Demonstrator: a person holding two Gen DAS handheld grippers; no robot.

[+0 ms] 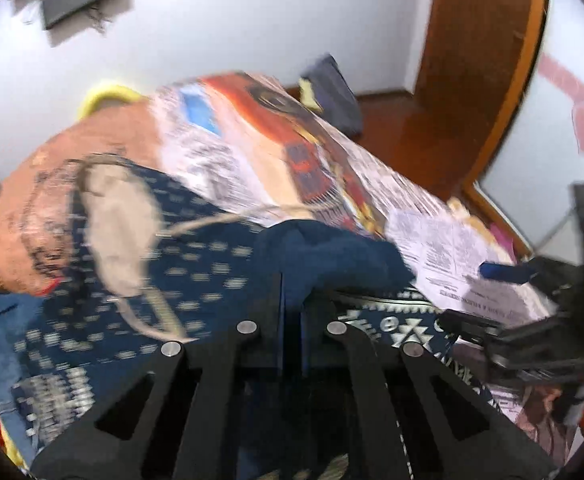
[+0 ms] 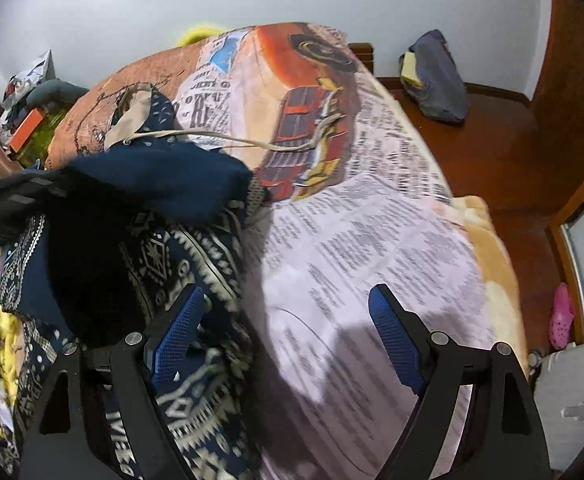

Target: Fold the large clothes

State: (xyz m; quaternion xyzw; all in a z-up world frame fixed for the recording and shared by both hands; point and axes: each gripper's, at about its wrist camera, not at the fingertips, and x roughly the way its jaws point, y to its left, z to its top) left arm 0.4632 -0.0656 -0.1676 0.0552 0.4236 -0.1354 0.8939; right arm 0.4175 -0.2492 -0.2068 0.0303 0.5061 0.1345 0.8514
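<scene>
Centrally, the navy patterned hoodie (image 2: 195,248) lay on the newspaper-print bedspread (image 2: 372,264), its long axis running from the hood away from the cameras toward the hem close by. The left gripper (image 1: 292,276) was clenched on a raised navy fold (apparently a sleeve). The right gripper (image 2: 287,332) hovered released, one finger over the hem, the other over bare bedspread, nearer the garment's right edge.

The hoodie (image 2: 195,248) is navy with cream geometric bands and small dashes, its hood lining (image 2: 131,114) beige. The bedsheet (image 2: 372,240) shows black newsprint on white beside an orange-red truck.
</scene>
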